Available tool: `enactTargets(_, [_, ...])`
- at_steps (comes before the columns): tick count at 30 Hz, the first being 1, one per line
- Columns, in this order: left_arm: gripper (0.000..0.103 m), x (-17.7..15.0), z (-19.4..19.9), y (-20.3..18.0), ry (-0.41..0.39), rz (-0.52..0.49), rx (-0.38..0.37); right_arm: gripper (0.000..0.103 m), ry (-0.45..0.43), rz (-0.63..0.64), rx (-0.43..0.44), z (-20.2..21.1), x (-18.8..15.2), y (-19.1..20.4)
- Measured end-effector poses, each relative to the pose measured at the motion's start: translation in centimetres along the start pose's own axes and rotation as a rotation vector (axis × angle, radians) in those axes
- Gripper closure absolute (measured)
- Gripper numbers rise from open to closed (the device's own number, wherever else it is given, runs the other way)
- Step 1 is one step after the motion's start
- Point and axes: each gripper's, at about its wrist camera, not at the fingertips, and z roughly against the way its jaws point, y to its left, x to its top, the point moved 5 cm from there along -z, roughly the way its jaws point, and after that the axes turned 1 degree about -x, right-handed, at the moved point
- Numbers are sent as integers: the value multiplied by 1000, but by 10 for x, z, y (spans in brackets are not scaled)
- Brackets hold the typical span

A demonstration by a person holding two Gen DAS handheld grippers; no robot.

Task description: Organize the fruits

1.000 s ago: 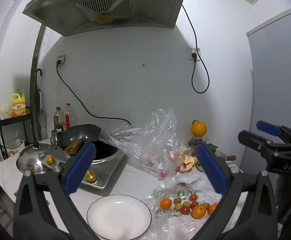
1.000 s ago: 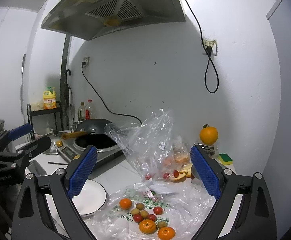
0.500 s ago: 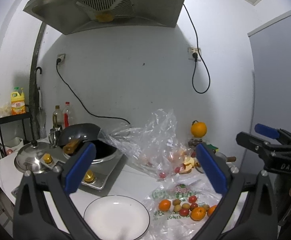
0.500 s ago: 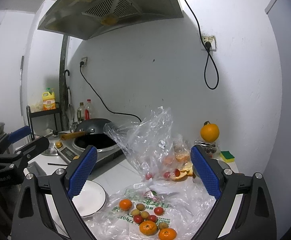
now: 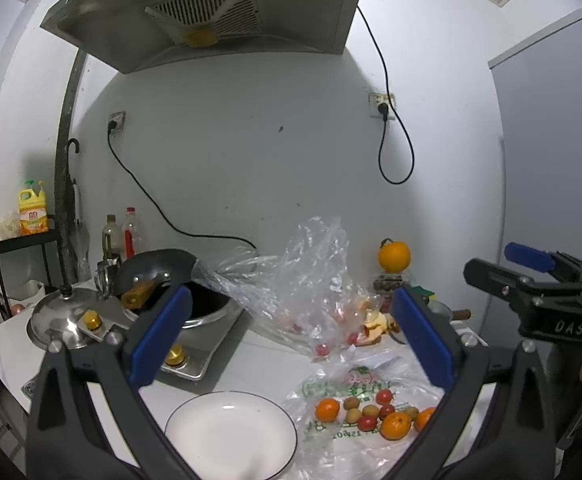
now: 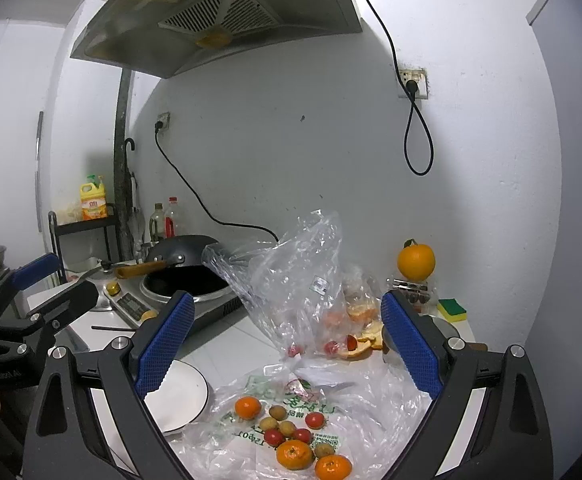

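White countertop (image 6: pixel 247 344) before my claws, with what lies directly on it. Left: induction cooker (image 6: pixel 195 304) carrying a black wok (image 6: pixel 189 264); just beside it, an empty white plate (image 5: pixel 231 436). Centre: a flattened printed plastic bag (image 6: pixel 331 412) bearing tangerines, cherry tomatoes and small brown fruits; behind it, a crumpled clear bag (image 6: pixel 291 280) and orange peel (image 6: pixel 365 346). Right rear: a yellow-green sponge (image 6: pixel 453 309).
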Motion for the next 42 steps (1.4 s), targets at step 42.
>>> enactTargets(42, [1, -2, 7, 5, -9, -22, 39, 7, 16, 29, -2, 2, 1, 10])
